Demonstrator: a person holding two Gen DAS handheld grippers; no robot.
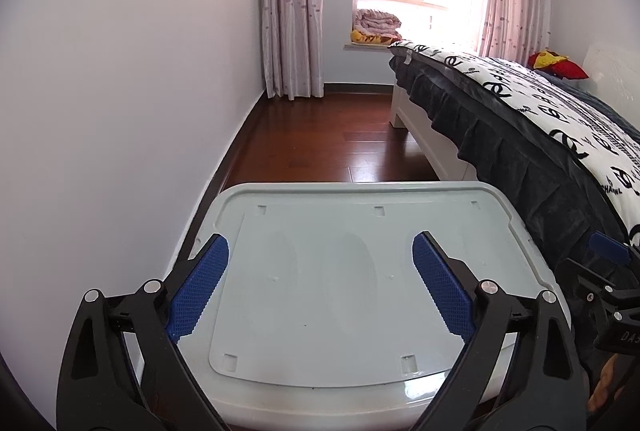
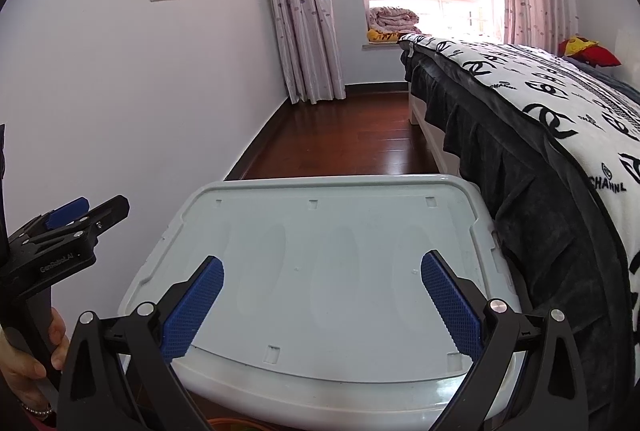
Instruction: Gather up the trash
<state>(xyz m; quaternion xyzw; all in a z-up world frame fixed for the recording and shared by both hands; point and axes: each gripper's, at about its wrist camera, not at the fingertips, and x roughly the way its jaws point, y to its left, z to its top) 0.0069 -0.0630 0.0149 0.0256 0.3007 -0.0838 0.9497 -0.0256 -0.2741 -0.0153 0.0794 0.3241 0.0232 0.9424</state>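
A pale grey plastic box lid [image 1: 340, 311] fills the foreground below both grippers, and its top is bare. My left gripper [image 1: 321, 239] hovers over it with its blue pads [image 1: 200, 287] wide apart and nothing between them. My right gripper [image 2: 323, 258] stands open the same way above the lid [image 2: 320, 231], also holding nothing. Each gripper shows at the edge of the other's view: the right gripper [image 1: 608, 251] at the far right, the left gripper [image 2: 80, 215] at the far left, held by a hand [image 2: 24, 363]. No loose trash shows on the lid or the floor.
A bed [image 1: 520, 103] with a black-and-white cover and a dark skirt stands close on the right of the lid. The lilac wall [image 1: 120, 111] runs along the left. Dark wood floor [image 1: 320, 135] stretches ahead to the curtains [image 1: 292, 11] and window. An orange edge [image 2: 232, 425] peeks out under the lid.
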